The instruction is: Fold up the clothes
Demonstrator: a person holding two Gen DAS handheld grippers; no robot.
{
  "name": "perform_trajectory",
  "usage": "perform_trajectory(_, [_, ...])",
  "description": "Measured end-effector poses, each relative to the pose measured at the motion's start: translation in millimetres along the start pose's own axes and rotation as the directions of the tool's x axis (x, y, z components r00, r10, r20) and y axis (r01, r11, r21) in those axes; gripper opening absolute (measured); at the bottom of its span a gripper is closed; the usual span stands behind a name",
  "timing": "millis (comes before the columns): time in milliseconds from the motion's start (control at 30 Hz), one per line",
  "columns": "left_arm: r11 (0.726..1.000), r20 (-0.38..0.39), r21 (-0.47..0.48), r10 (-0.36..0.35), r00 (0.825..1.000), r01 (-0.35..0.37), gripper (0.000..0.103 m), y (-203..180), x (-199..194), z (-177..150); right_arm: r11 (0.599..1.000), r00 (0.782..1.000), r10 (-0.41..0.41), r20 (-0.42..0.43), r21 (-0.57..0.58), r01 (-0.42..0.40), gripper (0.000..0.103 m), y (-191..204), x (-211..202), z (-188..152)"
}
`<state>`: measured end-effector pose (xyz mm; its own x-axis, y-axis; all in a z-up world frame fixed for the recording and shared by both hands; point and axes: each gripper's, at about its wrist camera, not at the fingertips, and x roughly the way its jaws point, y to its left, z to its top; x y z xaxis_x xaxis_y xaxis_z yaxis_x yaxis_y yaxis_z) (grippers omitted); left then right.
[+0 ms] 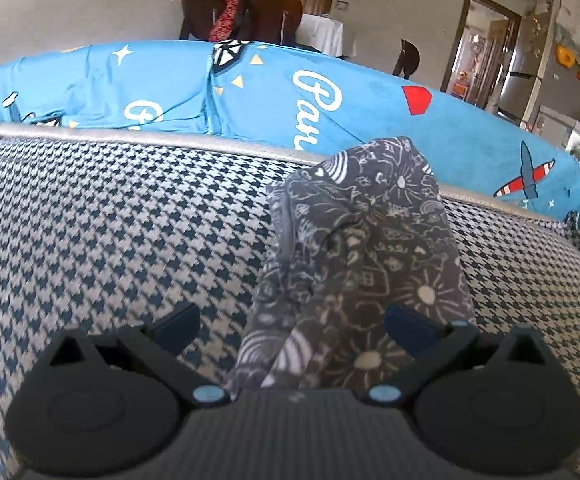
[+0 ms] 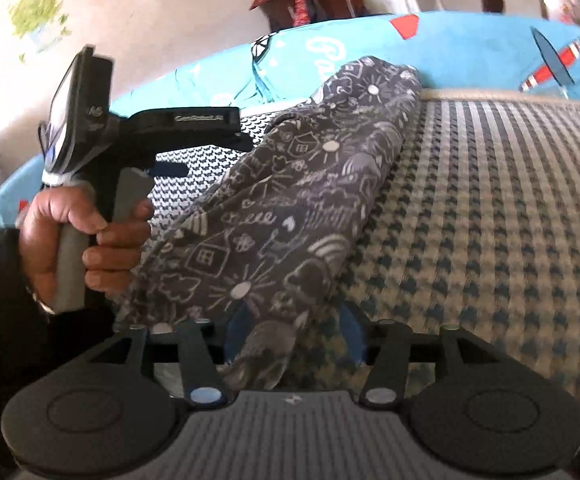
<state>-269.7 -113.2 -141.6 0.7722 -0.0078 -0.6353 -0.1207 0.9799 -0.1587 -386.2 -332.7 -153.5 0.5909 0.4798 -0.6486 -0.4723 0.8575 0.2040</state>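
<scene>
A dark grey garment with white doodle prints lies as a long rumpled strip on the houndstooth surface. My left gripper is open wide, and the near end of the strip lies between its blue fingers. In the right wrist view the same garment runs away towards the back edge. My right gripper is open with its jaws partly drawn in, and a corner of the cloth sits between them against the left finger. A person's hand holds the left gripper's handle beside the garment.
A bright blue printed cloth covers the raised edge behind the surface. Beyond it stand dark wooden chairs draped with a red cloth, a doorway and a fridge. Houndstooth surface stretches to the right of the garment.
</scene>
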Motion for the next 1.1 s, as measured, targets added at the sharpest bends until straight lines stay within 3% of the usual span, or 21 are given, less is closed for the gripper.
perform_trajectory(300, [0.999,-0.041,0.031,0.009,0.999,-0.007,0.103,-11.0,32.2,11.4,0.983,0.999,-0.011,-0.033,-0.183,0.004,0.063,-24.4,41.8,52.6])
perform_trajectory(433, [0.999,-0.061,0.031,0.024,0.998,-0.022,0.103,-11.6,47.1,16.0,0.982,1.0,0.017,-0.018,-0.186,-0.02,0.068,-38.5,58.0,72.8])
perform_trajectory(633, [0.996,-0.101,-0.024,0.079,0.992,-0.082,0.103,2.0,68.9,17.2,1.0,1.0,0.017,-0.004,-0.019,-0.017,0.068,-65.6,85.0,91.7])
perform_trajectory(767, [0.992,-0.11,-0.046,0.108,0.988,-0.113,0.103,7.9,76.7,13.2,0.994,0.999,0.028,-0.041,0.109,-0.023,0.068,-79.4,97.6,92.4])
perform_trajectory(1000, [0.984,-0.134,-0.152,0.073,0.988,-0.093,0.103,27.5,80.9,2.3,0.986,0.996,0.017,-0.082,0.166,-0.003,0.068,-85.4,103.1,88.9])
perform_trajectory(1100, [0.986,-0.117,-0.123,0.096,0.989,-0.11,0.103,24.0,81.6,-4.4,0.985,0.994,0.004,-0.107,0.173,0.014,0.069,-87.5,105.6,89.3])
